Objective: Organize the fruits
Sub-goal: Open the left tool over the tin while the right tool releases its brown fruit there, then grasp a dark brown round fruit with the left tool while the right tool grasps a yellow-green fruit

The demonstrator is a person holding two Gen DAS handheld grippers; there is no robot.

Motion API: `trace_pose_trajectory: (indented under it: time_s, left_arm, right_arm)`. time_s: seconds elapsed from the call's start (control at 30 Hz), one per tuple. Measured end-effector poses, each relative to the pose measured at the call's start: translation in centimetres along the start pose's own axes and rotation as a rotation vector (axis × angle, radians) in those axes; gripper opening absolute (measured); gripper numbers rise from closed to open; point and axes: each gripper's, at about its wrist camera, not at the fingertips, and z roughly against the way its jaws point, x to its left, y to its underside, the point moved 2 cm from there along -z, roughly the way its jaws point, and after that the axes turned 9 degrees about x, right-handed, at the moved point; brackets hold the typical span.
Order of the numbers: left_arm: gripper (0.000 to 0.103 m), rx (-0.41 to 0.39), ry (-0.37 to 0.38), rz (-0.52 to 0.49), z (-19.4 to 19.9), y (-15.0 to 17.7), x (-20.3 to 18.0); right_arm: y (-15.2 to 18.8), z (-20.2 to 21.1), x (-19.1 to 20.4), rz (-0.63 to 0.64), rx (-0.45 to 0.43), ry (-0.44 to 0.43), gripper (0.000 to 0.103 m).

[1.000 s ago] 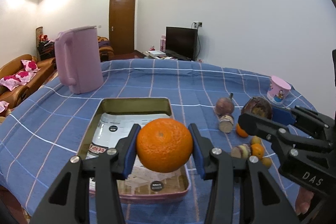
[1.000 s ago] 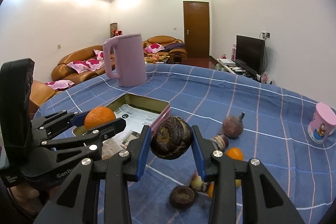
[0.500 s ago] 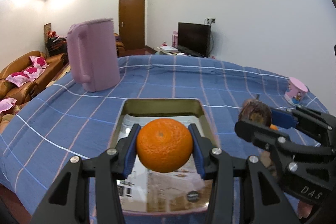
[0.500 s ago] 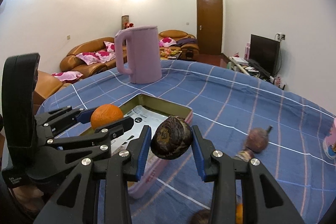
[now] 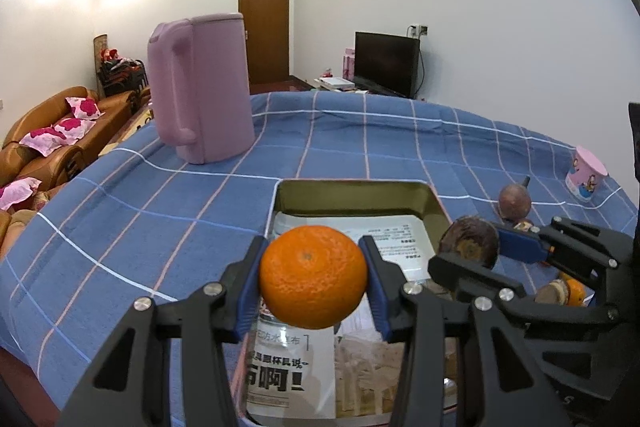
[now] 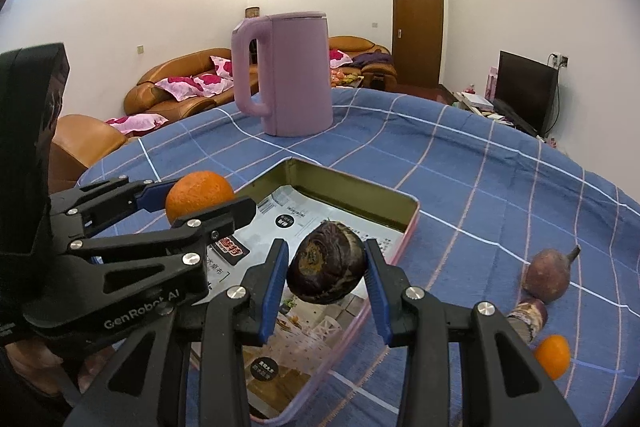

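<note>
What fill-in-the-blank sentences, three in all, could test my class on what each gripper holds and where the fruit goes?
1. The left gripper is shut on a round ______ fruit.
2. The right gripper holds a dark purple wrinkled fruit above the rectangular metal ______ lined with printed paper.
3. The tall pink ______ with a handle stands upright on the blue checked tablecloth.

Missing words: orange; tin; kettle
</note>
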Motion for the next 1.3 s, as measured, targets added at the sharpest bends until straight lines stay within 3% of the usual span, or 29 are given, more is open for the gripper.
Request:
trace_pose_trajectory:
  time_s: [1.1, 1.2, 1.3]
  left_arm:
    - [0.050, 0.066, -0.041, -0.021, -1.6, 0.9, 0.3]
    - [0.057, 0.045, -0.054, -0.011, -0.8, 1.0, 0.5]
    - [0.073, 0.012, -0.054, -0.008, 0.4, 1.1, 0.8]
  right_arm:
    - [0.5, -2.5, 0.1, -0.011, 0.066, -0.043, 0.040]
    - [0.6, -2.1, 0.0, -0.019, 0.050, -0.043, 0.043]
    - [0.8, -1.1, -0.3, -0.032, 0.029, -0.047, 0.051]
